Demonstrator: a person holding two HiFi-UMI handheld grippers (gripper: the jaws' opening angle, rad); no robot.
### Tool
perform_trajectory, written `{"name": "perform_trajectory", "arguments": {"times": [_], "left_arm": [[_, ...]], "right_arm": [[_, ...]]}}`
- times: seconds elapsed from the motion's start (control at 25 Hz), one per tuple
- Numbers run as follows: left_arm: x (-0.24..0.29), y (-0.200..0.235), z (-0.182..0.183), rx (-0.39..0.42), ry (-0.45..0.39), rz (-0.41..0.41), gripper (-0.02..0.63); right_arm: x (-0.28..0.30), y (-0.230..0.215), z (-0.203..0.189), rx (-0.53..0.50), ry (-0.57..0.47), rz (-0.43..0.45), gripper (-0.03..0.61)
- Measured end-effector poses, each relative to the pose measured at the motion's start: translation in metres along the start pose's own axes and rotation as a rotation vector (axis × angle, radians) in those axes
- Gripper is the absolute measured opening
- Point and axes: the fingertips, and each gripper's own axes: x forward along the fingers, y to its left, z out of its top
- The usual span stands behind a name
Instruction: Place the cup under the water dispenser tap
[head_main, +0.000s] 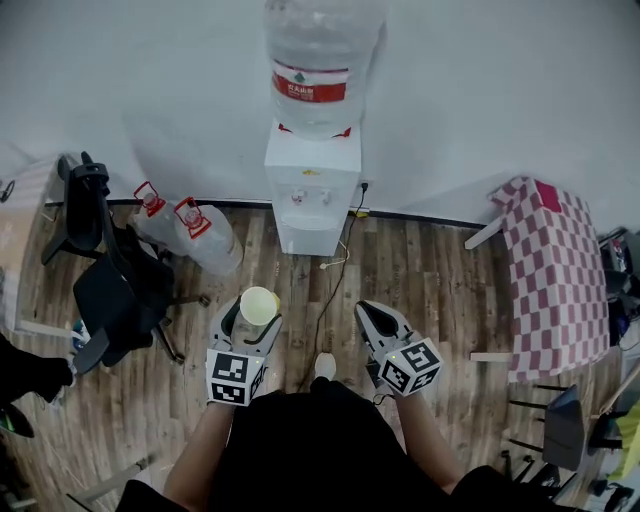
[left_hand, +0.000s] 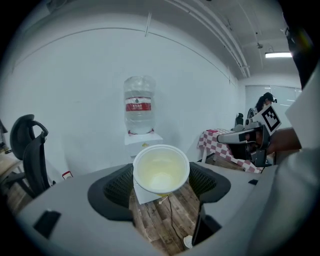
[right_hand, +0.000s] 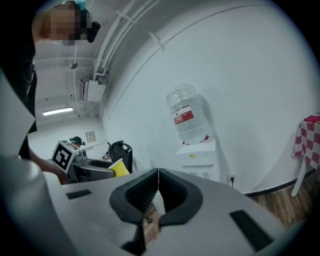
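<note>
A pale yellow paper cup (head_main: 259, 305) sits upright between the jaws of my left gripper (head_main: 247, 322), which is shut on it; the cup (left_hand: 161, 169) looks empty in the left gripper view. The white water dispenser (head_main: 311, 188) with its big clear bottle (head_main: 316, 62) stands against the far wall, well ahead of both grippers; two small taps (head_main: 311, 198) show on its front. My right gripper (head_main: 382, 327) is shut with nothing in it, level with the left one. In the right gripper view the jaw tips of that gripper (right_hand: 158, 175) meet, and the dispenser (right_hand: 200, 161) lies ahead.
Two spare water bottles (head_main: 195, 233) lie on the wooden floor left of the dispenser. A black office chair (head_main: 115, 278) stands at left, a table with a red checked cloth (head_main: 556, 268) at right. A power cord (head_main: 334, 275) runs across the floor from the dispenser.
</note>
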Motion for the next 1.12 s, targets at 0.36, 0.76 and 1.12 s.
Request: {"name": "perform_trajectory", "arguments": {"times": [0.36, 0.76, 1.12], "left_arm": [[0.034, -0.024, 0.005, -0.015, 0.034, 0.051, 0.357], [0.068, -0.015, 0.009, 0.0, 0.074, 0.055, 0.356], [0.137, 0.021, -0.009, -0.016, 0.115, 0.008, 0.356]], "right_arm": [[0.009, -0.051, -0.004, -0.006, 0.043, 0.071, 0.021], [0.028, -0.071, -0.004, 0.021, 0.055, 0.079, 0.021], [0.087, -0.085, -0.012, 0.005, 0.089, 0.075, 0.021]]}}
